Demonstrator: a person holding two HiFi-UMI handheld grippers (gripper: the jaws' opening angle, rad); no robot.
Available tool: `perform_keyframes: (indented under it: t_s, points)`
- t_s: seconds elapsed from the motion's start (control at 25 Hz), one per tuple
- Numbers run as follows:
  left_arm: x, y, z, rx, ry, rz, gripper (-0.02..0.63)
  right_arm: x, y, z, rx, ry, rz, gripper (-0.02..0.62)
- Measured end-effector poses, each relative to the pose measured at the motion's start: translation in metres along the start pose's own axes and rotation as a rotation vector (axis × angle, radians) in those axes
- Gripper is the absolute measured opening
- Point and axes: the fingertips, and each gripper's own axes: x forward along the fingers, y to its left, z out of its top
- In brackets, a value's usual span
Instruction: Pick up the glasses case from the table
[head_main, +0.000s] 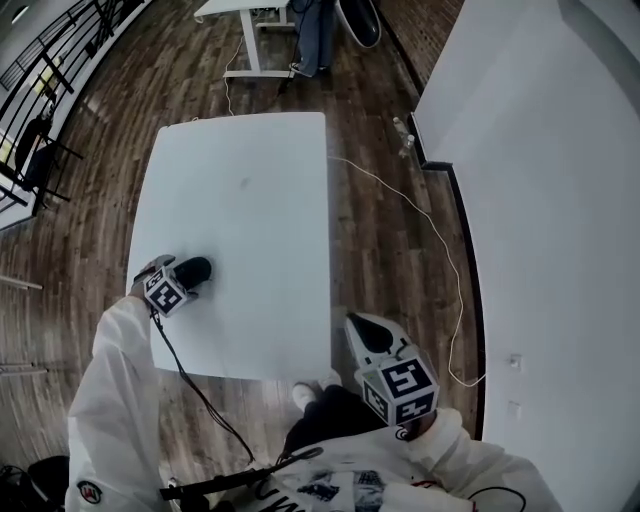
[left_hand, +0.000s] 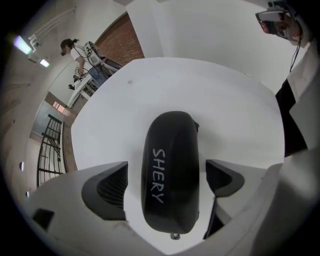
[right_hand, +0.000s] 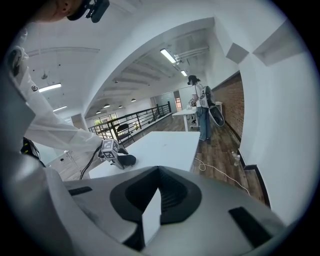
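A black glasses case with white lettering lies on the white table near its left edge. My left gripper points steeply down over it, jaws wide open. One dark pad stands on each side of the case, and a gap shows on both sides. In the head view that gripper covers the near end of the case. My right gripper hovers off the table's near right corner, its jaws closed together with nothing in them. From there I see the case far off.
The wooden floor surrounds the table. A white cable runs along the floor to the right, beside a white wall. A person stands at a second table far behind. A black railing is at the left.
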Motion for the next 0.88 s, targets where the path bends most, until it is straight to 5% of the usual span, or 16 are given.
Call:
perform_keyframes:
  t_s: [0.12,0.28,0.48,0.64,0.88]
  points:
    - [0.000,-0.003,0.003,0.023,0.012,-0.023,0.492,0.001,-0.001,-0.002,-0.008,0.006,0.001,0.000]
    - [0.000,-0.011,0.003,-0.003,0.045,-0.065,0.368,0.003,0.006,-0.004,-0.016,0.009,0.018,0.000]
    - [-0.008,-0.032,0.008,-0.029,-0.003,-0.021,0.354,-0.002,0.013,-0.007,-0.019,-0.008,0.045,0.000]
    - [-0.092,-0.039,0.040,-0.296,-0.256,0.063,0.351,0.001,0.029,0.011,-0.027,-0.051,0.090,0.000]
    - [-0.249,-0.045,0.051,-0.652,-0.624,0.301,0.348,0.009,0.049,0.043,-0.026,-0.118,0.152,0.000]
